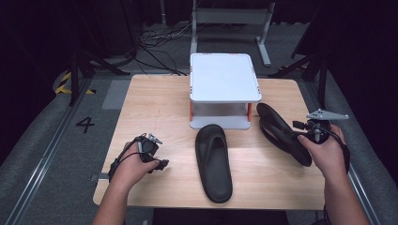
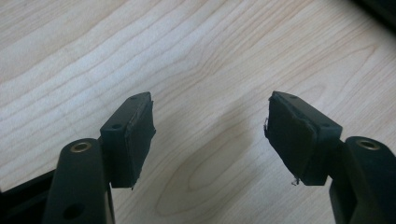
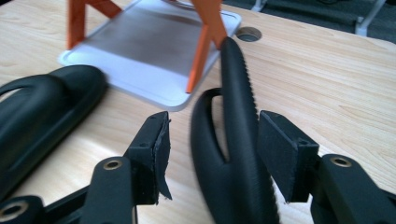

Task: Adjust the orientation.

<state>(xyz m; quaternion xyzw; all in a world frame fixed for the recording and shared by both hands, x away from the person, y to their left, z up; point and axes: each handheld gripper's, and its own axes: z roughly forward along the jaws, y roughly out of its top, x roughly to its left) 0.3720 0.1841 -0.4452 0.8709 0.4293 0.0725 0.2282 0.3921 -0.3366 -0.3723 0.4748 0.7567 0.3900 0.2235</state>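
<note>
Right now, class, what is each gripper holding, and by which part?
The left gripper is open over bare table. The right gripper brackets the tilted slipper near its heel; whether it grips can't be told.

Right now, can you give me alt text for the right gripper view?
A black slipper stands on edge between the right gripper's open jaws. A second slipper lies left, before a white shelf with orange legs, on the wooden table.

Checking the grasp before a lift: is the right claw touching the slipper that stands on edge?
Cannot tell. In the right gripper view the slipper stands on edge between the right claw's jaws, with a gap at one pad; the other pad meets its sole's outline, contact unclear.
</note>
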